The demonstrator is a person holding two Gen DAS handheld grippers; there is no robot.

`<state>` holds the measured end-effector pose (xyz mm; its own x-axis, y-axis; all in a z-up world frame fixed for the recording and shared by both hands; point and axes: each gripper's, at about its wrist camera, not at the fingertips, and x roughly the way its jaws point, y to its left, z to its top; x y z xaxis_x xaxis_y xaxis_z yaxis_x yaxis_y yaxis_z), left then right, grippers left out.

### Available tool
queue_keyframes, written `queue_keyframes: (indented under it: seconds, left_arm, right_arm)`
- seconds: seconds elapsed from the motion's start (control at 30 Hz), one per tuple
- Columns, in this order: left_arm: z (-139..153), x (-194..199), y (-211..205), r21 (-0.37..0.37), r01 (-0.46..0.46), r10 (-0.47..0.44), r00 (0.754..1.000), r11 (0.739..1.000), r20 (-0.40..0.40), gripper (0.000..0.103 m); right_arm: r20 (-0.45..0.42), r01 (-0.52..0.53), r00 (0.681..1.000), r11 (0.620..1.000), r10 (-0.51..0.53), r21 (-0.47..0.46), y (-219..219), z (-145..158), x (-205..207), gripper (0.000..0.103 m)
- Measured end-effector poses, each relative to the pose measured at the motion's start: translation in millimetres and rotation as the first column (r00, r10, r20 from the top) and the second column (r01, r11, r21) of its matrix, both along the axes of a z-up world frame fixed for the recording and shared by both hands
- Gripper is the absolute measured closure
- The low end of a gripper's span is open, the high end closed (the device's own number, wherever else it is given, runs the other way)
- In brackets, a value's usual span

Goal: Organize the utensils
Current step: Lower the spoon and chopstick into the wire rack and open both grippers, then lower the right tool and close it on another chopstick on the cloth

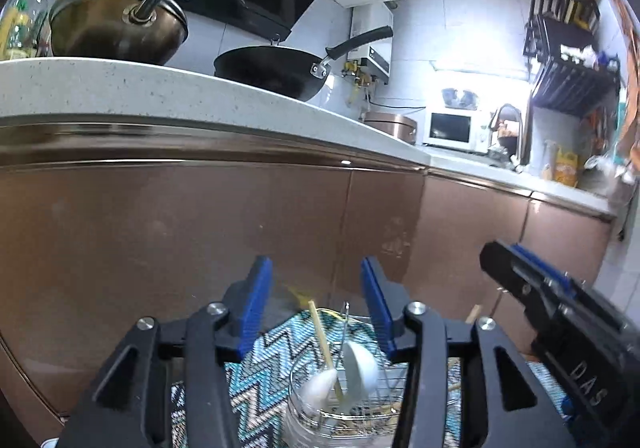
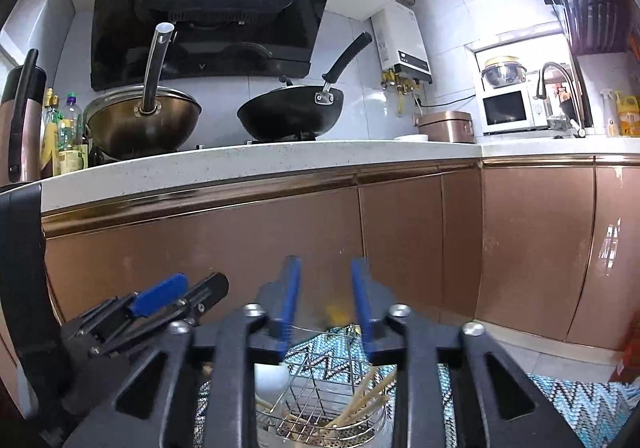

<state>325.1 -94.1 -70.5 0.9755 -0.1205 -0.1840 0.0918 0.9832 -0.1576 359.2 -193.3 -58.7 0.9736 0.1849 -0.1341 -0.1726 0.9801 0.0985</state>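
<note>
A: Our utensils sit low in the frame: white spoons (image 1: 352,372) and a chopstick (image 1: 322,340) stand in a clear jar (image 1: 304,420), beside a wire rack (image 2: 320,388) holding more chopsticks (image 2: 368,396), all on the zigzag mat (image 1: 260,376).

B: And our tongs?

A: The left gripper (image 1: 316,304) is spread, nothing between its pads. The right gripper (image 2: 326,300) is narrower, yet also empty.

B: Risks?

A: We judge that a careless reach could tip the jar or knock the spoons out. The grippers are near each other and could collide.

B: Any writing?

A: Only "DAS" on the right gripper, at the lower right of the left view.
</note>
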Motion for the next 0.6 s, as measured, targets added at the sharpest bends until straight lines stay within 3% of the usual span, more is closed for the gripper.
queue_keyframes:
  seconds: [0.27,0.47,0.6]
  left_arm:
    - [37.3,-41.8,36.2,-0.054,0.032,-0.033,0.999,0.998,-0.021,0.058]
    - [43.7,-81.3,73.1,-0.084,0.059,-0.067,0.994,0.995,-0.091,0.058]
    - [43.4,-109.7,102.4,-0.064,0.071,-0.078,0.991,0.995,-0.105,0.058]
  right_arm:
    - [-0.007,0.016,1.0,1.0,-0.017,-0.026,-3.2,27.4,-41.2,0.074]
    - [-0.098,-0.035,0.995,0.996,0.026,-0.087,2.6,36.0,-77.2,0.074]
    - [-0.169,-0.069,0.984,0.991,0.048,-0.118,4.3,34.5,-102.5,0.074]
